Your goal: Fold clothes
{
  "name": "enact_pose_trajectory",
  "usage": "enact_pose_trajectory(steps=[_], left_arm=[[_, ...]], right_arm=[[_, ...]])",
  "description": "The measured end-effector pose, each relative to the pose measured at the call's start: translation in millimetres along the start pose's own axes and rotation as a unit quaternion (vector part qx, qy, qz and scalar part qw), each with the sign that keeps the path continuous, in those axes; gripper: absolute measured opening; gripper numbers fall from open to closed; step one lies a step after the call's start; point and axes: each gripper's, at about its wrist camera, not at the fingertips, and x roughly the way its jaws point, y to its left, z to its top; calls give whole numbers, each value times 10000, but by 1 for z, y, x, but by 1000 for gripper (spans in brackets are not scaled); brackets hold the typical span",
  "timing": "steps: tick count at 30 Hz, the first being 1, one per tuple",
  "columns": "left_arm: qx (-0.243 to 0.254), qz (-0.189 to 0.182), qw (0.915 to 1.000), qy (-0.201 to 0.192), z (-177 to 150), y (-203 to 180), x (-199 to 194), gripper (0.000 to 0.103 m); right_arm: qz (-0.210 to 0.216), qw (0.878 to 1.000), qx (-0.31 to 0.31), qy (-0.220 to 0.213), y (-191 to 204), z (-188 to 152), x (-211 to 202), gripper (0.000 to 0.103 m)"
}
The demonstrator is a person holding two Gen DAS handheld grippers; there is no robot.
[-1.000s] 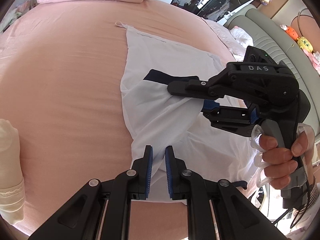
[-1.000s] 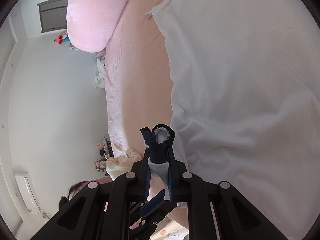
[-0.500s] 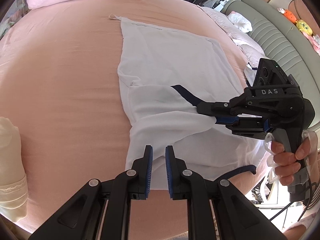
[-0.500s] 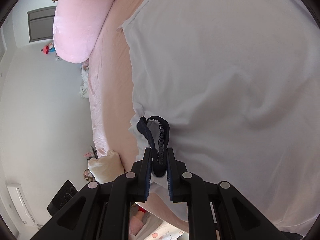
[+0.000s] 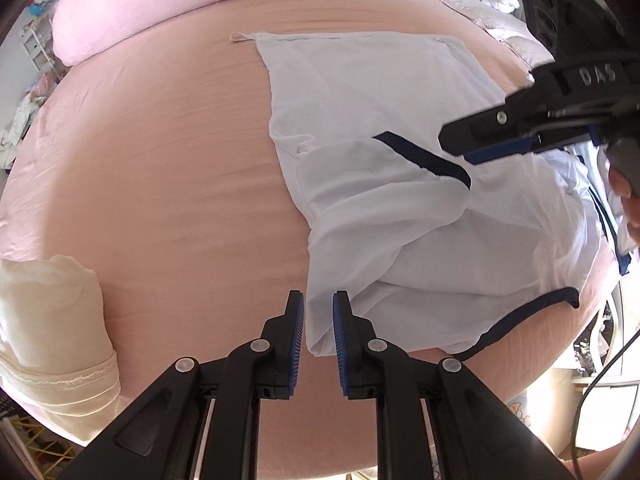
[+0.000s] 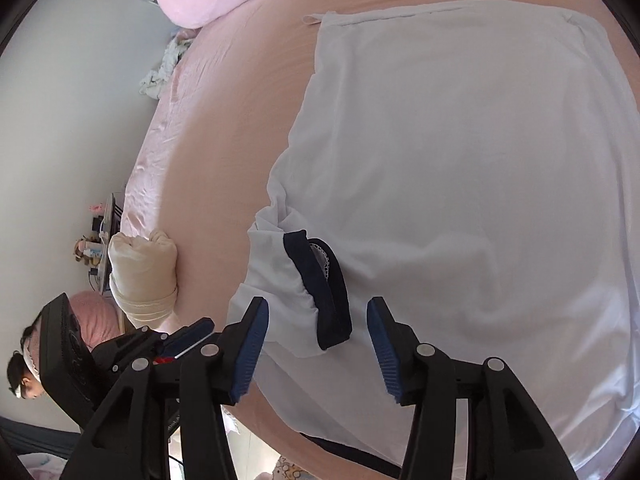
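On the pink bed (image 5: pixel 168 168) lay the white shirt (image 5: pixel 380 100), its navy-cuffed sleeve (image 6: pixel 320 292) folded inward. My left gripper (image 5: pixel 319 320) kept narrow jaws pinched on the shirt's edge; my right gripper (image 6: pixel 318 330) was opening its jaws, the sleeve between them untouched.

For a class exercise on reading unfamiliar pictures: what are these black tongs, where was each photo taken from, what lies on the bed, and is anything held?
No robot here: a person holds a two-finger gripper in each hand, each with a camera looking along its fingers. One picture is from the left gripper, the other from the right gripper. On the pink bed lies a white shirt with navy trim, its sleeve folded inward; a rolled cream cloth lies nearby. The left gripper is shut on the shirt's edge. The right gripper's jaws are opening; the sleeve's cuff lies between them, no longer pinched.
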Motion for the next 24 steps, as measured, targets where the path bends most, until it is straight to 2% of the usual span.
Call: enact_pose_trajectory(steps=[2,7,10,13,16,19,22,24], left_arm=[[159,93,9998,72,0,-4,2,13],[437,256,9987,-21,4,-12,-4,13],[533,280,9981,103,6,-13,2,13],[434,-5,9988,239,9,-7,12,13],[372,-84,9988,310,12,-4,25,13],[323,-384,9986,166,7,-5,21,13],[330,-729,9968,-56,-2,-6,7,13],[390,-727,9965,-134,-6,-8,2,14]], right_arm=[[21,9996,-131,253,3,8,1,51],[-392,9935,-687,818,17,25,19,51],[-386,9892,-626,1270,15,32,34,51],[-230,9875,-514,1472,15,41,43,51],[-27,9875,-480,1500,17,51,44,51],[224,9877,-423,1488,18,62,44,51],[270,9868,-457,1530,19,72,48,51],[261,9854,-447,1619,19,75,54,51]])
